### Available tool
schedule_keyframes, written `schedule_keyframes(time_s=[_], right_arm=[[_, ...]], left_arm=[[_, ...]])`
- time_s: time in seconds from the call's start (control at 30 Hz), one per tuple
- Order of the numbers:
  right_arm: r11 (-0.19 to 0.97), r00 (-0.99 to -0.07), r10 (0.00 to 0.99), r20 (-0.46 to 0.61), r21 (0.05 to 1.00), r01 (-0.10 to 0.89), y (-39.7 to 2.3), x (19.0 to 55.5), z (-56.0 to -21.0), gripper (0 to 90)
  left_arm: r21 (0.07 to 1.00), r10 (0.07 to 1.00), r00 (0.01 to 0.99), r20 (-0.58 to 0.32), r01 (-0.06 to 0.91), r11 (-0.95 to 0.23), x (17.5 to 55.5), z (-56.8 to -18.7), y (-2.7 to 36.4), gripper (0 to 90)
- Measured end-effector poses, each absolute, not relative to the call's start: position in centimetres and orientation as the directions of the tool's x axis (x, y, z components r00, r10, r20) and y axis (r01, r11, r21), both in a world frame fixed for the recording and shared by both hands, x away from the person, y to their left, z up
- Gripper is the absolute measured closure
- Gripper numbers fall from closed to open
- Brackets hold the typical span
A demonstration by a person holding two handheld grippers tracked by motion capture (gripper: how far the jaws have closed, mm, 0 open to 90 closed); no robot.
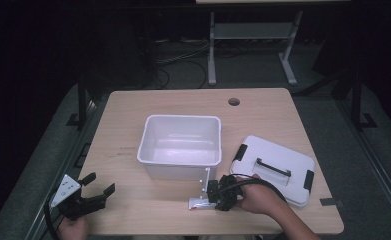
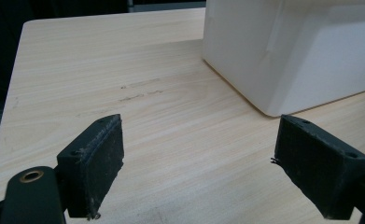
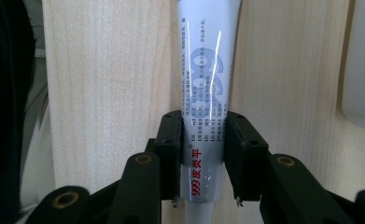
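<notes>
Tube (image 3: 207, 93) of ointment lies flat on the bench (image 1: 133, 110) near its front edge, long axis running straight out from my right tool (image 1: 214, 192), whose pads are pinched on its lower end. I see the white bin (image 1: 180, 145) just behind it, open and unobstructed; its lid (image 1: 278, 167) sits to the right. My left tool (image 1: 97, 188) rests well apart, jaws wide and empty.

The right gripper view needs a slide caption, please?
Right tool clamps a white ointment tube lying on the wooden table.
</notes>
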State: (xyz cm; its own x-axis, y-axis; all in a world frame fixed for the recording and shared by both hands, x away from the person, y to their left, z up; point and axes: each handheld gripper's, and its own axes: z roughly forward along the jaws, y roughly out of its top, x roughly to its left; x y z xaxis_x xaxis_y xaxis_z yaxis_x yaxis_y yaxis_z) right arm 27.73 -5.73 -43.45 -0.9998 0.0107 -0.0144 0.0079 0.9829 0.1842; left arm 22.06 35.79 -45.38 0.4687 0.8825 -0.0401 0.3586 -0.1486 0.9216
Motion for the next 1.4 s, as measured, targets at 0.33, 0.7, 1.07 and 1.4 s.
schedule_keyframes(time_s=[0.33, 0.7, 1.07, 1.4], right_arm=[[0.984, -1.0, 0.002, -0.008, 0.177, 0.0, -5.6, 27.8, -43.4, 69.0], [0.978, -1.0, -0.021, 0.008, 0.206, -0.019, -5.5, 27.5, -42.4, 69.2], [0.974, -0.999, -0.019, 0.035, 0.226, -0.01, -5.9, 27.2, -40.1, 69.2], [0.972, -0.999, -0.03, 0.026, 0.233, -0.023, -5.2, 27.3, -37.8, 69.3]], left_arm=[[0.922, 0.882, 0.469, -0.039, 0.358, -0.149, 22.0, -45.4, 35.9, 15.1], [0.922, 0.882, 0.469, -0.04, 0.358, -0.148, 22.0, -45.4, 35.8, 15.0], [0.922, 0.881, 0.471, -0.041, 0.359, -0.148, 22.1, -45.4, 35.7, 15.0], [0.924, 0.883, 0.468, -0.042, 0.355, -0.145, 22.1, -45.4, 35.8, 15.0]])
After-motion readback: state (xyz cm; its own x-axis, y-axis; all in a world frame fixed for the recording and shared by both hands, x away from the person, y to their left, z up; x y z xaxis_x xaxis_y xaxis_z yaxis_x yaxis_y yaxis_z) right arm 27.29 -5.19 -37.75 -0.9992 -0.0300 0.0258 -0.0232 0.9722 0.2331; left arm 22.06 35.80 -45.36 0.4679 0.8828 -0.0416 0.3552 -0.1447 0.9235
